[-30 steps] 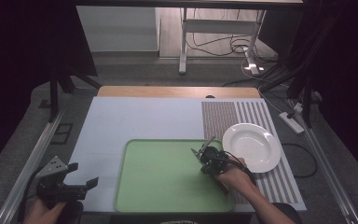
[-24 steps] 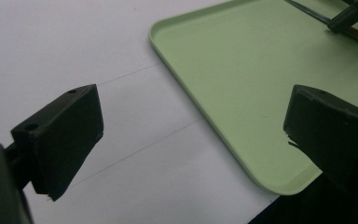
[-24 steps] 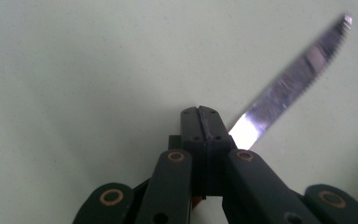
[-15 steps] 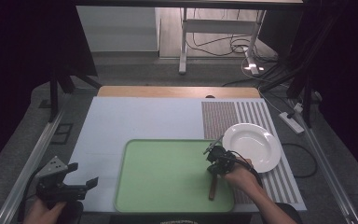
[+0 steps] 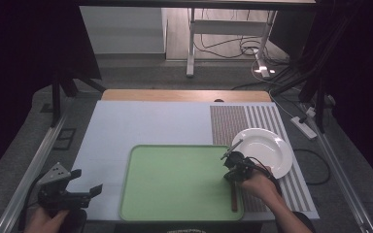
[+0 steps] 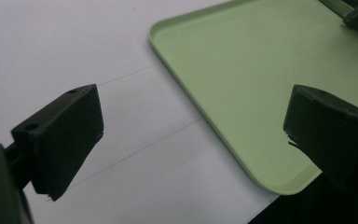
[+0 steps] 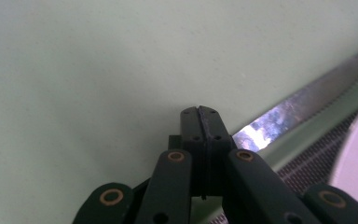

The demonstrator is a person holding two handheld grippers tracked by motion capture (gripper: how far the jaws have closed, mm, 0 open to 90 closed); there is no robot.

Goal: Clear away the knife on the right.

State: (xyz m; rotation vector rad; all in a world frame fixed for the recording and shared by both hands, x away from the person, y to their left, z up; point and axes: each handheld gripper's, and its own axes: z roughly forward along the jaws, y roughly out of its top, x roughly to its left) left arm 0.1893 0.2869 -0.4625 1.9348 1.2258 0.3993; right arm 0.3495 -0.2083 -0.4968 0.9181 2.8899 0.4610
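Note:
A knife lies along the right rim of the green tray point(image 5: 175, 194), brown handle point(image 5: 234, 196) toward me, serrated blade point(image 7: 303, 100) pointing at the white plate point(image 5: 267, 148). My right gripper point(image 5: 233, 162) is low over the blade, jaws pressed together. In the right gripper view the right gripper point(image 7: 199, 112) has nothing in its seam, and the blade shows flat, coming out from beneath the jaws to the right. My left gripper point(image 5: 87, 180) hovers at the table's near left corner, wide open with nothing between its fingers; the left gripper point(image 6: 191, 135) frames the tray's near corner point(image 6: 279, 184).
The plate rests on a striped mat point(image 5: 235, 124) at the right of the pale table cover point(image 5: 141, 126). Metal rails run along both sides of the table. A power strip point(image 5: 303, 127) and cables lie on the floor to the right.
My right gripper has slid to the right across the tray toward the plate, and the knife has shifted right with it to the tray's rim. The left gripper has stayed put.

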